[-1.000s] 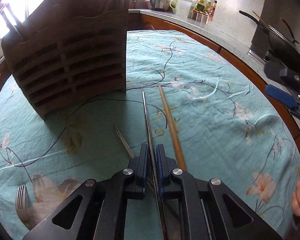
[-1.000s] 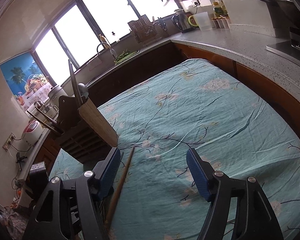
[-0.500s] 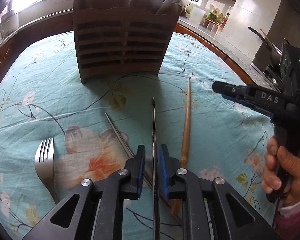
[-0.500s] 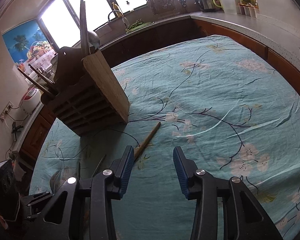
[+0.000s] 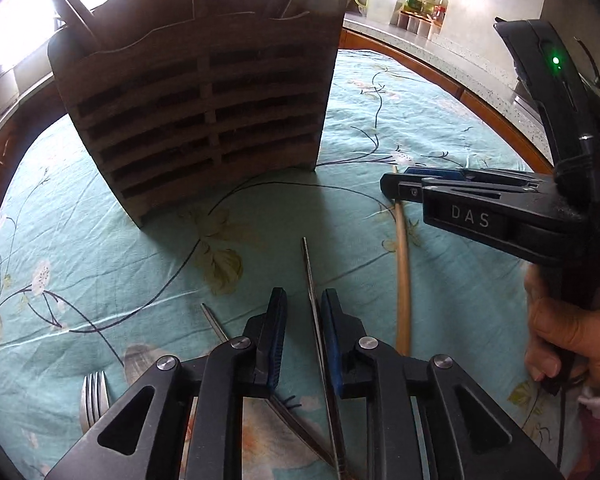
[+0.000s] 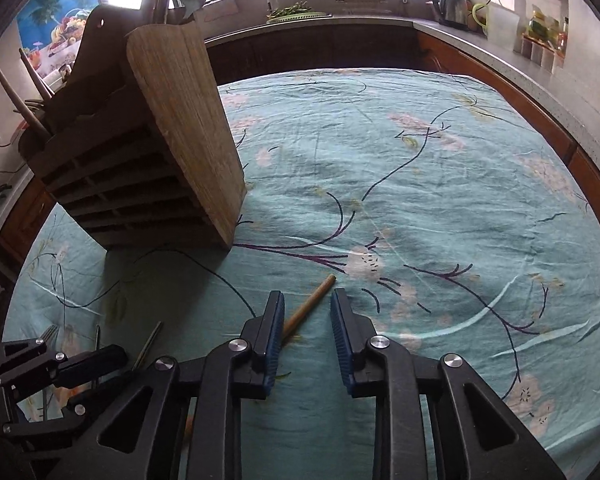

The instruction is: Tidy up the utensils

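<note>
Two thin stiff sticks: right gripper (image 6: 306,328) jaws closing around the light wooden chopstick (image 6: 306,307); left gripper (image 5: 303,336) jaws narrowing about the slippery steel chopstick (image 5: 315,312).

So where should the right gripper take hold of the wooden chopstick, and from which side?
Grip the wooden chopstick near its far end, coming down from above with the right gripper's pads across the shaft. It lies flat on the tablecloth, thin and round, so only a pinch from above fits; this end is free.

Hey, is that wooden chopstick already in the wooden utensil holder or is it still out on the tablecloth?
Out. The wooden chopstick lies flat on the tablecloth, apart from the wooden utensil holder.
</note>
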`<state>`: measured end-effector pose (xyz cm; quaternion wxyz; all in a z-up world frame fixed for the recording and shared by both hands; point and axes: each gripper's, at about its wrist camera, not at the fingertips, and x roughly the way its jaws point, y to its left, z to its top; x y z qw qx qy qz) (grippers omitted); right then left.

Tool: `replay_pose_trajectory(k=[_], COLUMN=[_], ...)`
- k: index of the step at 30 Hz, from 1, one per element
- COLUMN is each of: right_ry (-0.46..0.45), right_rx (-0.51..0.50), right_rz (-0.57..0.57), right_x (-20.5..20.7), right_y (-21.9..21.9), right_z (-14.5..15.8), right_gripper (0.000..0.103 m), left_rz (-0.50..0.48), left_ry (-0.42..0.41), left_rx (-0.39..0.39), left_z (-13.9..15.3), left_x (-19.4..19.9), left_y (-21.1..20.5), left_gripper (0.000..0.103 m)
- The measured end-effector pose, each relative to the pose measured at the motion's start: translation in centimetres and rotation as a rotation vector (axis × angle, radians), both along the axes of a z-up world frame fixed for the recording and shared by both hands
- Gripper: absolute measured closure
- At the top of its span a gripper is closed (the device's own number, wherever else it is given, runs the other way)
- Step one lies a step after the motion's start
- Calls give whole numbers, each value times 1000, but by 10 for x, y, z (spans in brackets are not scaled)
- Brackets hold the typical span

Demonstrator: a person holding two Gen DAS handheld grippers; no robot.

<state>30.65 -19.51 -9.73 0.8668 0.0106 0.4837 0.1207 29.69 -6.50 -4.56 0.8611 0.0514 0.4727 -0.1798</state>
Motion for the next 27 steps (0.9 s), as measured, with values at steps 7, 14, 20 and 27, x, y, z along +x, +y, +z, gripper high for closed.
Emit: replay_pose_trajectory(k=[7, 14, 20, 27], right_ry=[-16, -28, -127, -263], right_rx=[-21, 138, 223, 281], right_rz=[27, -7, -2, 1], right_x=[-5, -24, -57, -88], right_y=[3, -15, -24, -30], right_z=[2, 26, 74, 129], right_gripper=[95, 99, 99, 99], left_rz=[-1, 43, 88, 106], left_ry=[3, -25, -94, -216], left_rx=[-10, -133, -284, -385], left_z=[-2, 17, 50, 96], left_x=[8, -4, -30, -77], left_y=[-5, 21, 54, 91], left_gripper=[100, 100, 100, 100])
